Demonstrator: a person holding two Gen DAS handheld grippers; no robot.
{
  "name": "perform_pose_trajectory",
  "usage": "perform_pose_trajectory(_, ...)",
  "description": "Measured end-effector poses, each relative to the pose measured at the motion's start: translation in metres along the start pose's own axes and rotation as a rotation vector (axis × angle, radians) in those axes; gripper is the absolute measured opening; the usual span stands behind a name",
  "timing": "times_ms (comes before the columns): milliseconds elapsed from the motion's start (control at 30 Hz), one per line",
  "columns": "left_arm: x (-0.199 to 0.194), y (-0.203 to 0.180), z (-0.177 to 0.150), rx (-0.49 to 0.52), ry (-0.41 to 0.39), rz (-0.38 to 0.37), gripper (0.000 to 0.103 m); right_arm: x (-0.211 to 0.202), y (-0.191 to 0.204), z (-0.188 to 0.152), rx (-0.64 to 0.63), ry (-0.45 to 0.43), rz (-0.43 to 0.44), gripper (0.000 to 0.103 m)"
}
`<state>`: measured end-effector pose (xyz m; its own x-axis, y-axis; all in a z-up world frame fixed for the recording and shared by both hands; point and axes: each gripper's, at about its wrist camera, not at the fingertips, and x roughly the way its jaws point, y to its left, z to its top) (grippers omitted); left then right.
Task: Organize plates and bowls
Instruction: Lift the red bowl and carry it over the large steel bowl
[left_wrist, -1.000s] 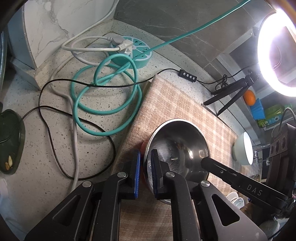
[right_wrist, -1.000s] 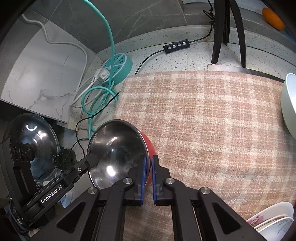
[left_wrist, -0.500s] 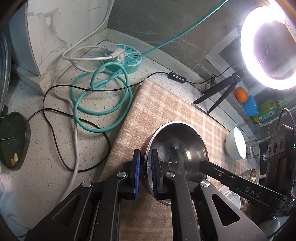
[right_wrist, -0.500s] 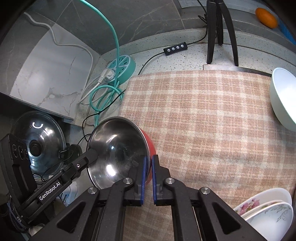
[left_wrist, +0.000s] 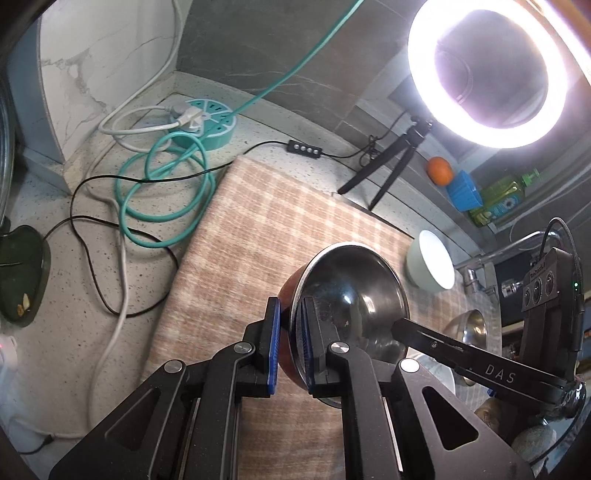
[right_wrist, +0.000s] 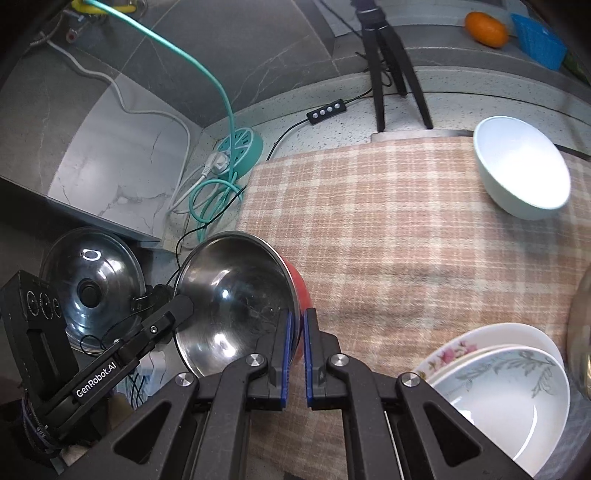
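1. The steel bowl (right_wrist: 236, 295), red on its outside, is held tilted above the near left part of the checked cloth (right_wrist: 406, 229), gripped from two sides.
2. The right gripper (right_wrist: 295, 325) has its fingers closed narrow on the bowl's rim, one blue pad inside, one on the red outside.
3. The left gripper (left_wrist: 290, 325) pinches the opposite rim the same way, its fingers almost together with only the bowl's wall between them.
4. Beyond the bowl, the cloth lies bare across its middle up to its far edge: plenty of open room there.
5. At the far right corner of the cloth sits a pale bowl (right_wrist: 522, 173), tipped and well apart from the steel bowl.
6. On the cloth's near right edge is a stack of white flowered bowls (right_wrist: 509, 384), close beside the right gripper's frame.
7. Off the cloth's left edge, on the speckled tabletop (left_wrist: 74, 332), lie a coiled teal cable (left_wrist: 166, 192), a round teal power strip (left_wrist: 207, 122) and black and white cords: cluttered ground.
8. A glass pot lid (right_wrist: 92, 280) stands left of the bowl, behind the left gripper.
9. Behind the cloth's far edge stands a small tripod (right_wrist: 388, 74) carrying a lit ring light (left_wrist: 491, 70); an orange (right_wrist: 485, 27) and a blue basket (right_wrist: 541, 37) sit on the ledge beyond.
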<state>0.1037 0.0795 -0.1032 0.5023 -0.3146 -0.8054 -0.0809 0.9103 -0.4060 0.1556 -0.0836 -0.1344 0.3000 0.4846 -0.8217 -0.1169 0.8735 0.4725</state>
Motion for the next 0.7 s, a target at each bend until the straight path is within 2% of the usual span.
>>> perform_pose_trajectory(400, 0.003, -0.056, -0.017, 0.079, 0.011, -0.069, 0.009, -0.049, -0.049, -0.019, 0.052, -0.062, -0.020, 0.006)
perform_pose_trajectory(700, 0.019, -0.106, -0.030, 0.142, 0.053, -0.122, 0.009, -0.084, -0.091, -0.028, 0.092, -0.103, -0.061, 0.006)
